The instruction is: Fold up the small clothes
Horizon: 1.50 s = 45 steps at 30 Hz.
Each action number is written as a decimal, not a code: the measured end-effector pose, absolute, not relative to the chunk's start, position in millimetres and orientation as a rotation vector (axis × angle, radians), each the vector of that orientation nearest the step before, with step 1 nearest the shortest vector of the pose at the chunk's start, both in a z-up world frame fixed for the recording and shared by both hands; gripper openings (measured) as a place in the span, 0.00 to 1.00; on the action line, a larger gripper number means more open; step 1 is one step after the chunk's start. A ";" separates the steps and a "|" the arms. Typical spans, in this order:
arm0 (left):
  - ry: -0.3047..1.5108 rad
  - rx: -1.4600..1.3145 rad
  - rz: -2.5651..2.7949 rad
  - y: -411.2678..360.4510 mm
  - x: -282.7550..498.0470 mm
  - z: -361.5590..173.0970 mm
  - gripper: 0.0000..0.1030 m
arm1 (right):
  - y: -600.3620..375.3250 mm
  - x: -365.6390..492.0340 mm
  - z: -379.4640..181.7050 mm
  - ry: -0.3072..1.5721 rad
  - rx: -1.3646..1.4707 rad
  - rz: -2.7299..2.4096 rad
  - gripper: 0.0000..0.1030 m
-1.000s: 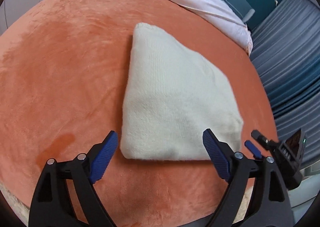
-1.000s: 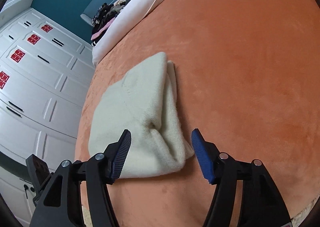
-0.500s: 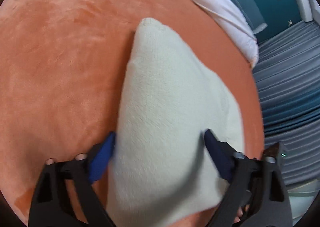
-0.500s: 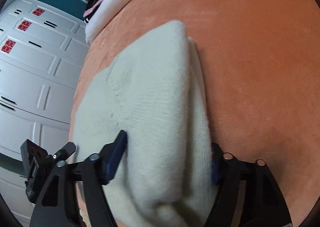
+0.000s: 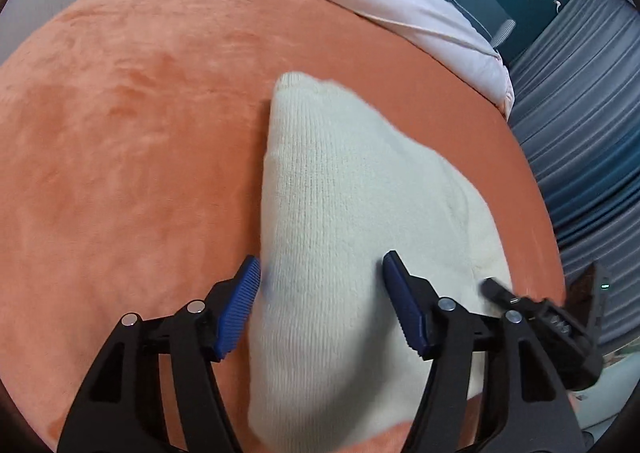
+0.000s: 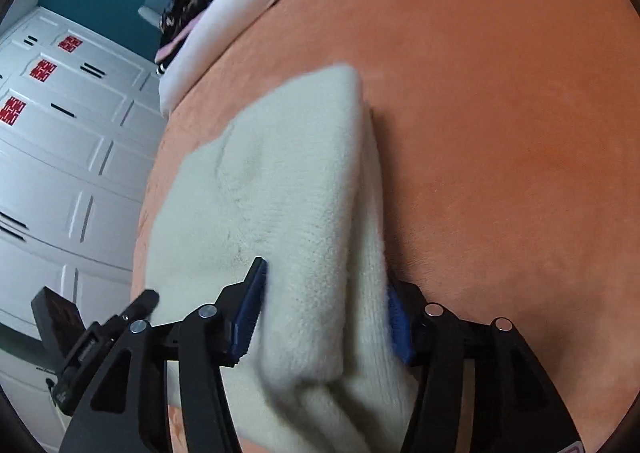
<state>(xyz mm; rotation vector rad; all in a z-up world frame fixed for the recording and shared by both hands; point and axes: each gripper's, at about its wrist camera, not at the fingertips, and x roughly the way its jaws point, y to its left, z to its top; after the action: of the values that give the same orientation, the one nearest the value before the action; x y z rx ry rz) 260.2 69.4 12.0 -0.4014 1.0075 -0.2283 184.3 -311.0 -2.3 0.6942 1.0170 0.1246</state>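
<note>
both grippers, left gripper point(image 5: 320, 293) and right gripper point(image 6: 326, 307), have just been closing on the folded cream knit point(image 5: 352, 213) at the bed's point(image 5: 120, 133) near edge; neither grip is clearly firm, so next they should clamp and lift.

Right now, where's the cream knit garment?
The cream knit garment lies folded on the orange blanket, its near end between both grippers' jaws, left gripper and right gripper.

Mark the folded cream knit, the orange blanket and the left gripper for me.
cream knit point(image 5: 352, 213), left wrist view, middle of its top layer.
orange blanket point(image 5: 132, 157), left wrist view, bare plush left of the knit.
left gripper point(image 5: 320, 305), left wrist view, midway between fingertips.
</note>
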 end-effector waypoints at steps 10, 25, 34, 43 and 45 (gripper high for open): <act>1.079 -0.123 -0.091 48.6 218.0 12.4 0.67 | -263.8 150.7 13.0 1.083 0.267 0.124 0.00; 1.079 -0.052 -0.056 40.7 203.5 21.3 0.67 | -231.6 154.1 55.3 1.066 0.164 0.081 0.00; 1.052 -0.016 -0.056 33.8 177.3 35.4 0.67 | -231.3 96.7 68.5 1.023 0.233 0.058 0.00; 1.052 -0.022 -0.056 34.2 156.4 39.8 0.73 | -244.0 87.7 53.3 1.039 0.321 0.021 0.35; 1.063 -0.030 -0.056 36.8 150.4 37.2 0.84 | -253.7 90.5 46.9 1.051 0.370 0.023 0.40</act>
<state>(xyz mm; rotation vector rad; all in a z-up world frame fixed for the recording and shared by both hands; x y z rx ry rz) 150.4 36.8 37.2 -0.0303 1.0628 -0.0556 90.5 -253.7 46.9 0.3703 1.0507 0.0225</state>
